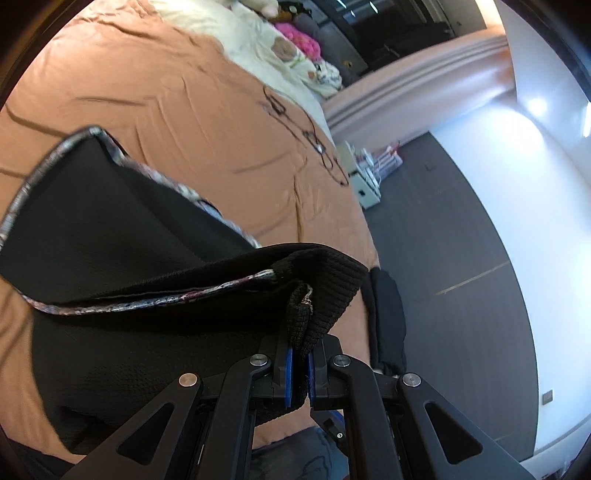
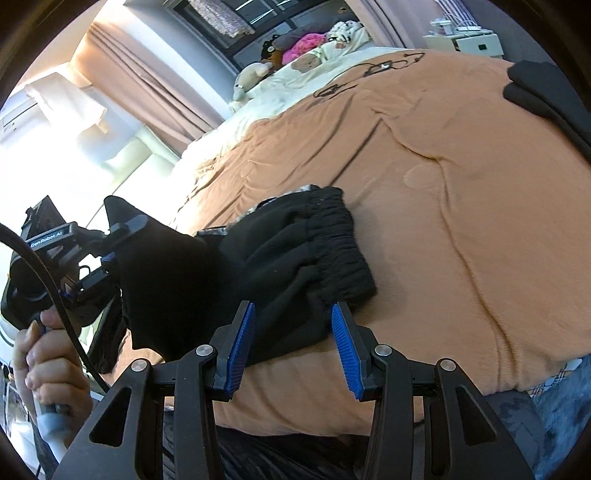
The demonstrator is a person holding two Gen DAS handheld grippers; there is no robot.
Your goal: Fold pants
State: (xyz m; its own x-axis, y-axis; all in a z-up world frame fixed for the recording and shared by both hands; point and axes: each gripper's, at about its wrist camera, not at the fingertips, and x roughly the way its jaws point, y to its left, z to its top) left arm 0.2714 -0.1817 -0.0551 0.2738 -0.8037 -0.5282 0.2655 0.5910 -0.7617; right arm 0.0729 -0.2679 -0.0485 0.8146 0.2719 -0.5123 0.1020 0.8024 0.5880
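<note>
Pinching a ribbed black cuff between its blue-padded fingers, the left gripper (image 1: 299, 363) holds one end of the black knit pants with a grey patterned trim (image 1: 122, 236) lifted off the orange quilted bedspread (image 1: 192, 110). The cloth drapes away from the pinch and folds over itself, its trimmed edge curling in the air above the layer under it. The right gripper (image 2: 291, 343) hangs just short of the gathered elastic waistband (image 2: 332, 251), its blue ribbed fingers (image 2: 242, 343) spread wide with nothing between them; the waistband's near corner lies between the fingertips but touches neither pad as far as I can see. The person's left hand (image 2: 48, 365) shows at the edge of the right wrist view, wrapped round the other tool's handle, with the raised pant end bunched beside it.

Farther out the bedspread lies bare and wrinkled, with broad open cover past the waistband. A second dark garment (image 2: 546, 92) rests at the bed's far right edge. A thin black cable (image 1: 314, 140) trails near the edge of the bed. Beyond it sit a cream blanket (image 1: 236, 33), a bright pink cushion (image 1: 299, 40) and a pale plush toy (image 2: 251, 74). A small white cabinet (image 1: 365, 181) stands on the dark floor (image 1: 443, 240) beside the bed.
</note>
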